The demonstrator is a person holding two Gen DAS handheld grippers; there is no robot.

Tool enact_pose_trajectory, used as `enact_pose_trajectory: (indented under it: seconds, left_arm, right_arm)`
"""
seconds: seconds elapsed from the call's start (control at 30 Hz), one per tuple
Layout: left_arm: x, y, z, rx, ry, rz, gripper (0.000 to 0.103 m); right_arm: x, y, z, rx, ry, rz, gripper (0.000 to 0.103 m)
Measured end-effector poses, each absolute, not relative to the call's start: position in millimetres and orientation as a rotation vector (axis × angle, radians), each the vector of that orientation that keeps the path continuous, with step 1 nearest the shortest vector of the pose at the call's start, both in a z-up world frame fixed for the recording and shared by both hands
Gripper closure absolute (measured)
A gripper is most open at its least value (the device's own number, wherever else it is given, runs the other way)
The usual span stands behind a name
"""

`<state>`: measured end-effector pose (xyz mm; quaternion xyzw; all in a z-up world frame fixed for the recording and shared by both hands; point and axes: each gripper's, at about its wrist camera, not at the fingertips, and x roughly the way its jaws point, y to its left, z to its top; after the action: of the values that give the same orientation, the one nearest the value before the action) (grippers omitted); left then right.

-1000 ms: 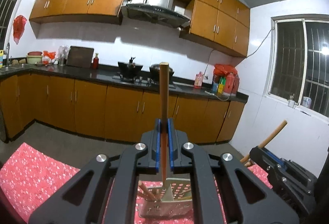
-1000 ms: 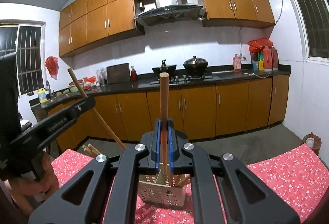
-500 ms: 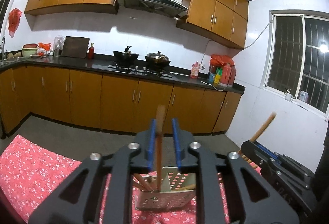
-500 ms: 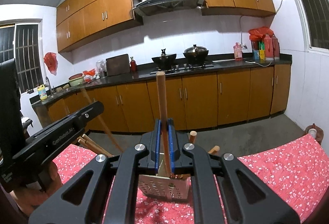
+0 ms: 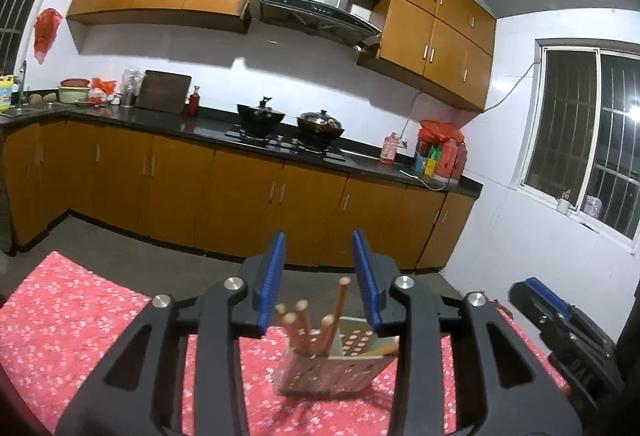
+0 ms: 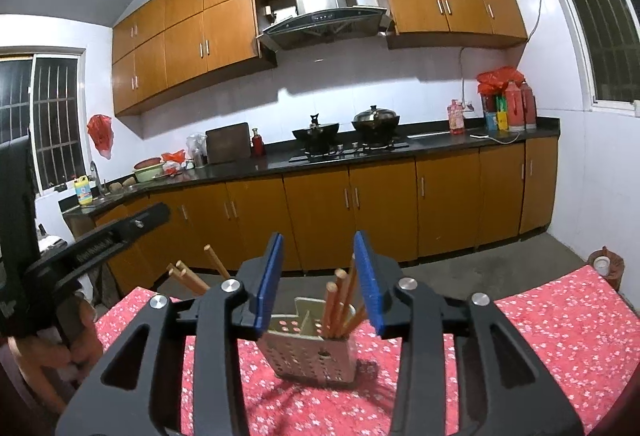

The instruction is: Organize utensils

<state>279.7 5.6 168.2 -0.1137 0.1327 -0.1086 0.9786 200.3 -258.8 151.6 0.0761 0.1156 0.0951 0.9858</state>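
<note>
Very little lettering can be read. In the right wrist view the left gripper (image 6: 116, 236) carries a line of pale print along its black arm, too blurred to make out. In the left wrist view the right gripper (image 5: 560, 332) shows embossed letters on its black body (perhaps "DAS", seen upside down). The bottle labels on the counter (image 6: 440, 146) are too small to read.
</note>
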Motion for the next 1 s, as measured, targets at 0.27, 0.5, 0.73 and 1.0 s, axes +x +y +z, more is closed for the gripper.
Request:
enact_pose_trajectory:
  seconds: [0.27,0.5,0.73,1.0]
  left_arm:
    - [227,39,170,-0.212,0.274,-0.166,0.048]
    - [173,58,175,-0.197,0.242,-0.147,0.022]
    - [112,67,169,-0.133,0.21,-0.139,0.004]
    - [59,79,143,-0.117,0.223,-0.11,0.004]
  right_arm:
    - [163,-272,149,0.173,0.224,0.177,0.038]
    - [121,-263,148,0.139,0.205,0.197,0.011]
    - [77,-256,138,0.126,0.191,0.178,0.003]
    - [35,-253,119,0.149,0.19,0.15,0.002]
